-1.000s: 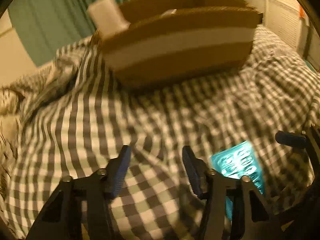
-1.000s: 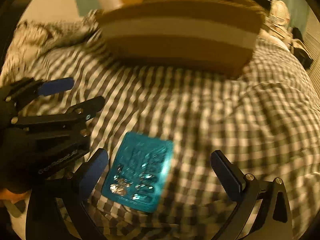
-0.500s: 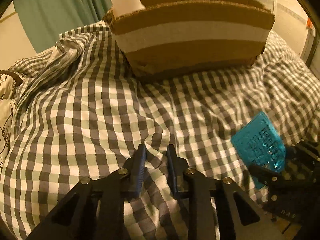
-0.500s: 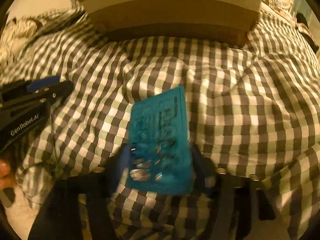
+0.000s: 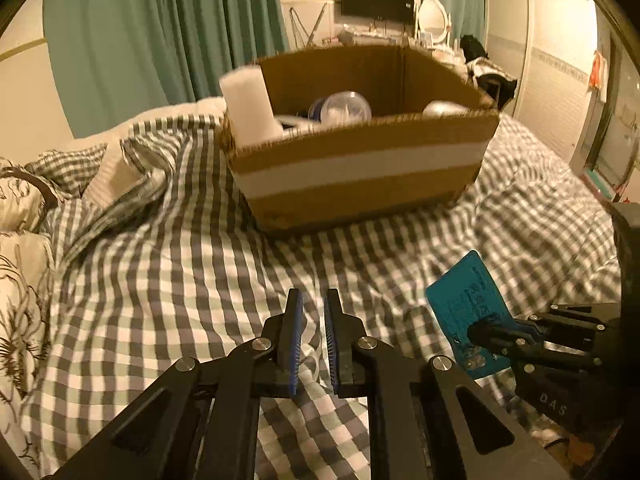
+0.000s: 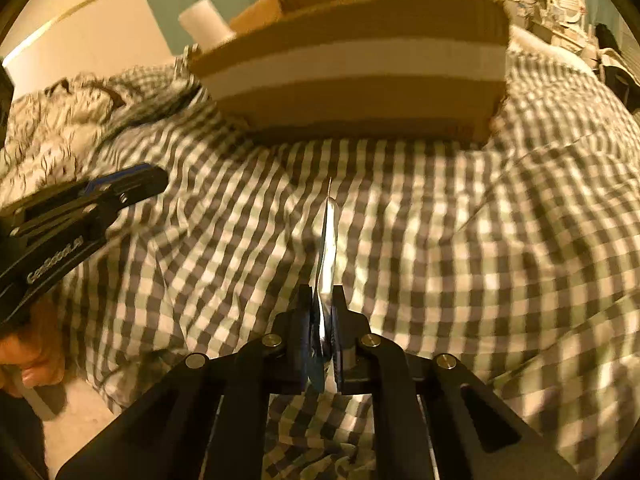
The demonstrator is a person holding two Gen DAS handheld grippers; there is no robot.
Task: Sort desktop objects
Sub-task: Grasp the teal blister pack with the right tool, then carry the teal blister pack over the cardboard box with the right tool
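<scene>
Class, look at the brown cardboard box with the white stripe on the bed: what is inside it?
Inside the striped cardboard box: a white roll at its left corner, a clear plastic lid, and a rounded silvery thing. Its front wall covers whatever lies lower down.

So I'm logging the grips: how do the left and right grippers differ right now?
The right gripper is shut on the teal pill sheet, lifted off the checked bedspread. The left gripper holds nothing, its jaws closing with a narrow gap. Both point toward the cardboard box.
</scene>
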